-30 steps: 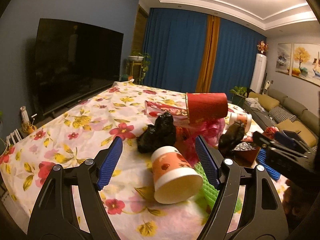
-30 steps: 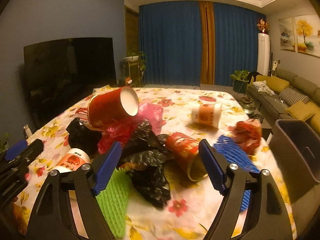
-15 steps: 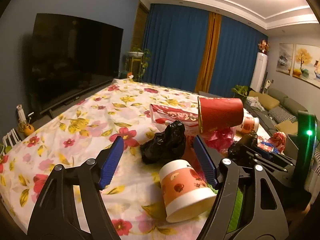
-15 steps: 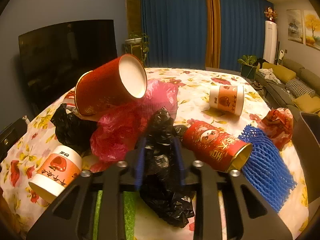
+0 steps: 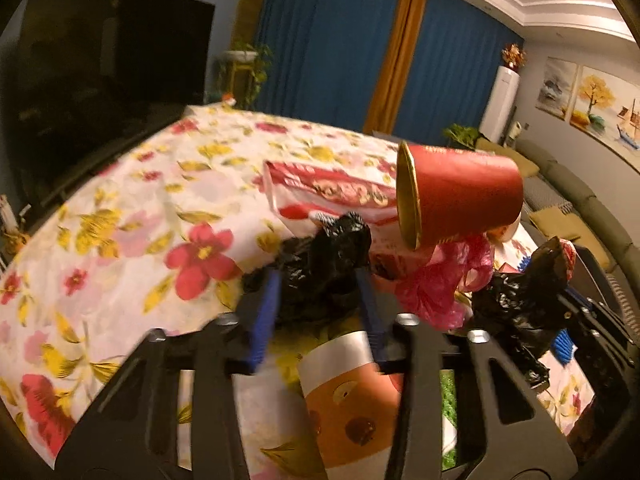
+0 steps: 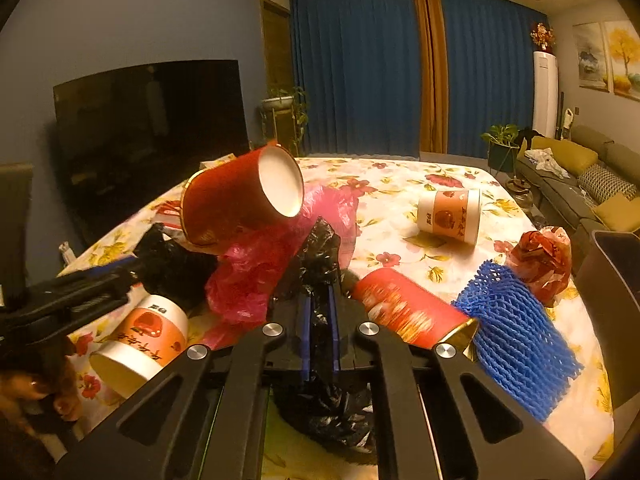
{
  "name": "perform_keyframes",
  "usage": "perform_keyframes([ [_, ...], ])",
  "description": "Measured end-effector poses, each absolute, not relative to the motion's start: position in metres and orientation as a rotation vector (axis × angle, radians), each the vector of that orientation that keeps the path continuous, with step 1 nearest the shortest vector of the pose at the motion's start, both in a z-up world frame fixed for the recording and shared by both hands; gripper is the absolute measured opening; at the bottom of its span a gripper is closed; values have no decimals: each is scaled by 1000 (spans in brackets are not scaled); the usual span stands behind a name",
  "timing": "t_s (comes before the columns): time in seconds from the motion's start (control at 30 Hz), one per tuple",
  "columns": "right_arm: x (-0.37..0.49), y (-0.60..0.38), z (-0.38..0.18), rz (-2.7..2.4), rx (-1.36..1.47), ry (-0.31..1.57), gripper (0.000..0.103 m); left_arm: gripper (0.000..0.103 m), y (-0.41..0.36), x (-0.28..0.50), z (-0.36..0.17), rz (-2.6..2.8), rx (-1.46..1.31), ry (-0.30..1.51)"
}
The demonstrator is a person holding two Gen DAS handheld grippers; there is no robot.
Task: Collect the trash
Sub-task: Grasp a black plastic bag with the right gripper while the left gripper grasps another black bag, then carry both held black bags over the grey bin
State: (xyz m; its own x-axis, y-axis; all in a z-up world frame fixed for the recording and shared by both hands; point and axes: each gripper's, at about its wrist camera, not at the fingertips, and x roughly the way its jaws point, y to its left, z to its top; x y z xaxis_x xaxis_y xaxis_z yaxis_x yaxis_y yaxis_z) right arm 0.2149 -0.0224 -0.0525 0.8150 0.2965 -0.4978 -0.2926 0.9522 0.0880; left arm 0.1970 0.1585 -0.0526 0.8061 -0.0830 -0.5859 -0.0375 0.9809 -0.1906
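Two grippers have just been closing on crumpled black bags amid the trash on the flowered desk (image 6: 460, 184): the right gripper (image 6: 320, 320) pinches one black bag (image 6: 320, 252) tight, the left gripper (image 5: 318, 304) narrows around another black bag (image 5: 324, 264), so both look ready to lift.

Dark television (image 6: 152, 120), blue curtains (image 6: 360, 72), potted plant (image 6: 500, 136), sofa (image 6: 584, 184), wall paintings (image 6: 608, 60), perhaps a standing air conditioner (image 6: 545, 94).
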Motion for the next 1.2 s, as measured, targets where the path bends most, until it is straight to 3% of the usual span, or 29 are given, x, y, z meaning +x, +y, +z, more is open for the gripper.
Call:
perform_keyframes([
  [0.07, 212, -24, -50, 314, 9, 523, 8, 7, 158, 199, -55, -36, -207, 636],
  [0.13, 211, -25, -47, 316, 15, 519, 8, 0, 158, 198, -55, -36, -206, 625],
  [0.87, 180, -56, -27, 317, 59, 462, 7, 0, 163, 141, 7, 0, -238, 417],
  [1.2, 168, -73, -11, 321, 70, 428, 7, 0, 123, 118, 41, -87, -211, 334],
])
